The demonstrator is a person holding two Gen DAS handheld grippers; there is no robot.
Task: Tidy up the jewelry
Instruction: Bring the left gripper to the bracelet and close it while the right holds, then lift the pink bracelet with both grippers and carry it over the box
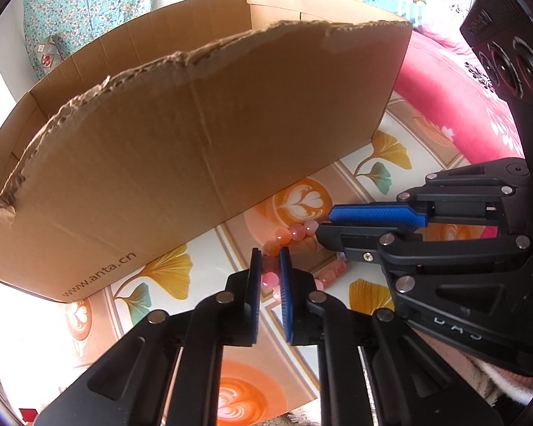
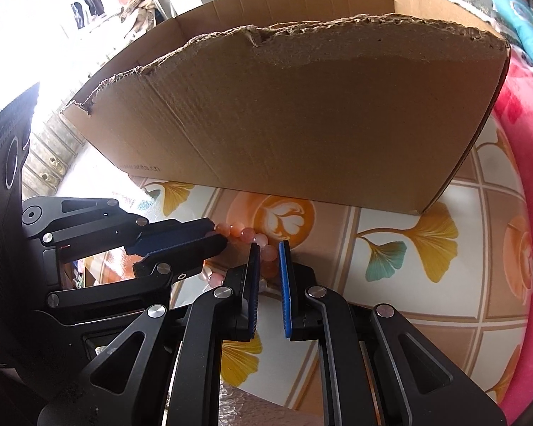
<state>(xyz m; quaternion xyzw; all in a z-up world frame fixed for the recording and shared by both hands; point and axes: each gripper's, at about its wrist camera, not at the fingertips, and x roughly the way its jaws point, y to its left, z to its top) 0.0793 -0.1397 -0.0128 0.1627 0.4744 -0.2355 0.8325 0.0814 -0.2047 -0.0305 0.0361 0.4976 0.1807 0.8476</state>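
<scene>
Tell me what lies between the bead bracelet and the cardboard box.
Nothing: only bare patterned tablecloth separates the bead bracelet from the cardboard box; both wrist views show it.

A table (image 1: 391,135) covered in a cloth printed with ginkgo leaves and latte cups is carrying everything. A cardboard box (image 1: 195,135) with a torn top edge is sitting on it, just beyond both grippers' fingertips. A bracelet (image 1: 295,232) of pink-orange beads is lying on the cloth in front of the box, reaching in between the left gripper's (image 1: 269,266) pads and the right gripper's (image 2: 268,259) pads.
</scene>
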